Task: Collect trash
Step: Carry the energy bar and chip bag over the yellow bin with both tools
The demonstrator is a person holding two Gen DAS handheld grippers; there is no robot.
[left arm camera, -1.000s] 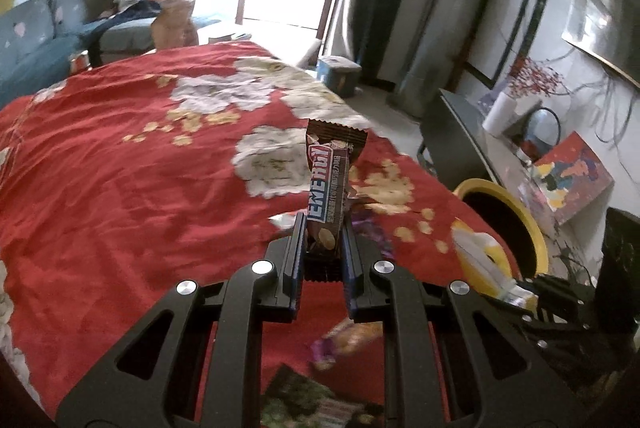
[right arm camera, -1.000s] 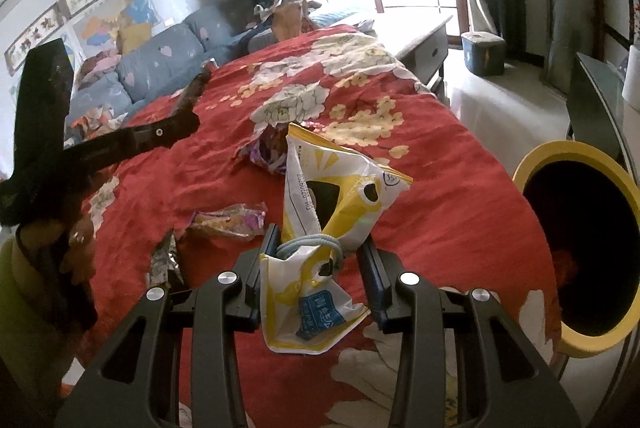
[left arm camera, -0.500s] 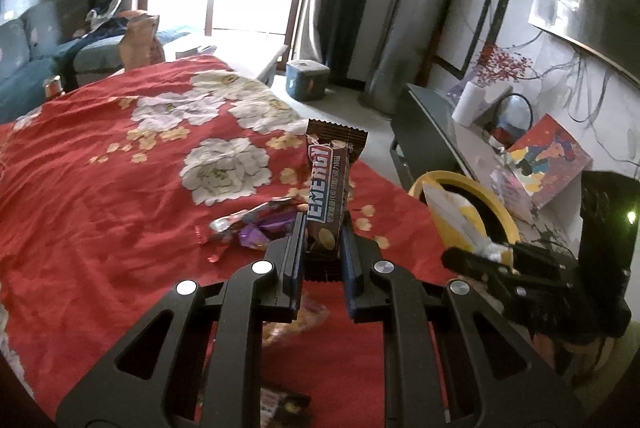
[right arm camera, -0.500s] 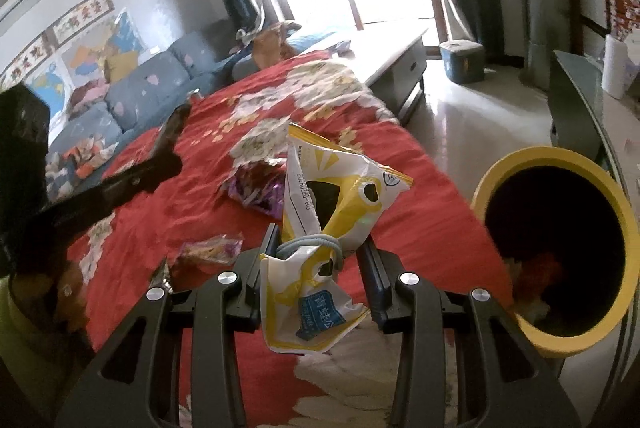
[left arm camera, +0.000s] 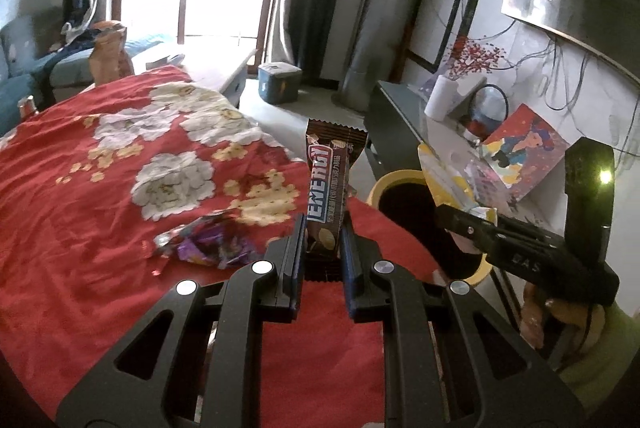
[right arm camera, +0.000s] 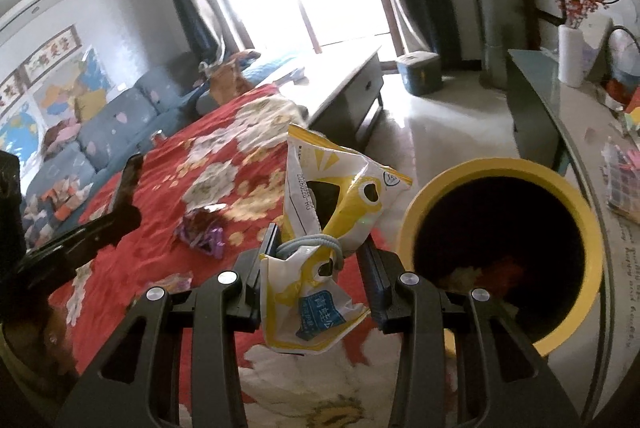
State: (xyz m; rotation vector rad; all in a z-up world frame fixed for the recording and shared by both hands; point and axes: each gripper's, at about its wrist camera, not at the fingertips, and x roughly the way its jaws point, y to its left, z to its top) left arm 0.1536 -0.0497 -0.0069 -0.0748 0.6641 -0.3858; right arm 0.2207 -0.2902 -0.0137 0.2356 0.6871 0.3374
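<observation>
Red floral bedspread [left arm camera: 80,228] lying below, my left claw [left arm camera: 322,240] is pinching an energy-bar wrapper [left arm camera: 326,188], my right claw [right arm camera: 318,256] clamping a yellow snack bag [right arm camera: 320,220]; releasing short of the yellow bin [right arm camera: 500,228] ahead risks dropping both.

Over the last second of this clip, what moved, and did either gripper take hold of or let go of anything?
Both grippers swung from over the red bedspread toward the yellow bin, which now looms larger in the right wrist view. Nothing was grabbed or released: the left gripper stays shut on the brown snack bar, the right gripper on the yellow-white bag. The purple wrapper still lies on the bedspread.
</observation>
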